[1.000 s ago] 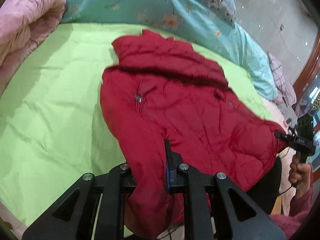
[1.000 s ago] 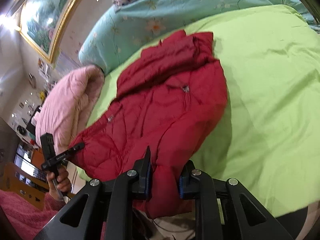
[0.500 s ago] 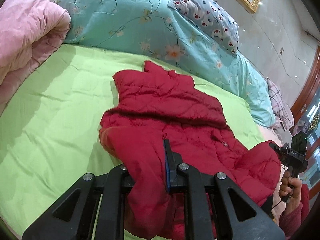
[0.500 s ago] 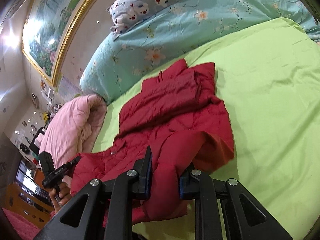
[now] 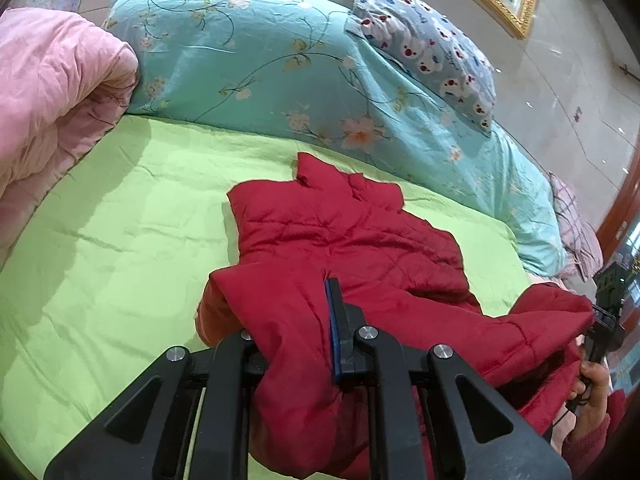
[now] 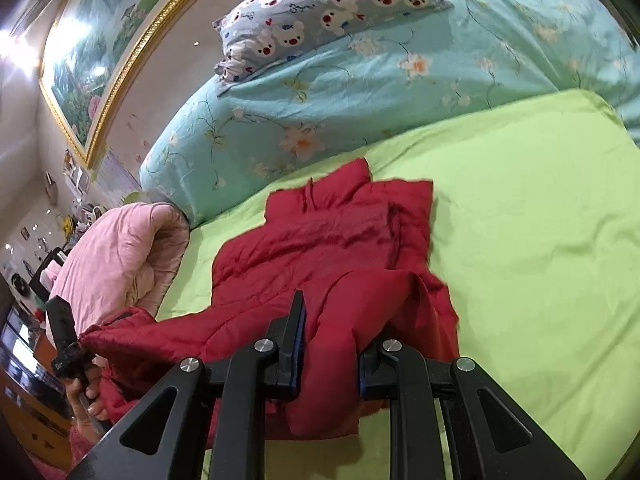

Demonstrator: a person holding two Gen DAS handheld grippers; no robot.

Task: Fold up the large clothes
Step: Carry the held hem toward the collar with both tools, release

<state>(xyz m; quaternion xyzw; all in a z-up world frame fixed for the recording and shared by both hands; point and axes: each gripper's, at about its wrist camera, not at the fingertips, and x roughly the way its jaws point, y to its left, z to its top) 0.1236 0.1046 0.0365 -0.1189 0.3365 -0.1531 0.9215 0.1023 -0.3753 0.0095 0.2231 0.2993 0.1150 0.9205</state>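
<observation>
- The red padded jacket (image 5: 352,240) is lying on the green bed sheet (image 5: 120,240), its collar end pointing toward 12 o'clock, just short of the floral teal quilt (image 5: 260,60) at the head of the bed.
- The left tongs (image 5: 296,320) are clamping a thick bunch of the jacket's hem between the fingers, with the blue pad (image 5: 331,320) pressing into the fabric; the gap is only as wide as the padding it is squeezing.
- The right tongs (image 6: 332,332) are pinching another bunch of the hem in the same way, seen from the right wrist view at 6 o'clock.
- Both held corners are hanging lifted above the sheet and curling over toward 12 o'clock, so the bottom-to-top fold looks to be under way, not landed.
- One section across the upper body appears to be already lying folded in; which part it is I cannot tell.
- Judging from this, the task is roughly midway: the hem is yet to be laid down onto the collar end, then released and smoothed.
- A rolled pink duvet (image 5: 52,92) is sitting at 10 o'clock, well apart from the jacket.
- A bear-print pillow (image 6: 320,4) is resting on the quilt at 12 o'clock.
</observation>
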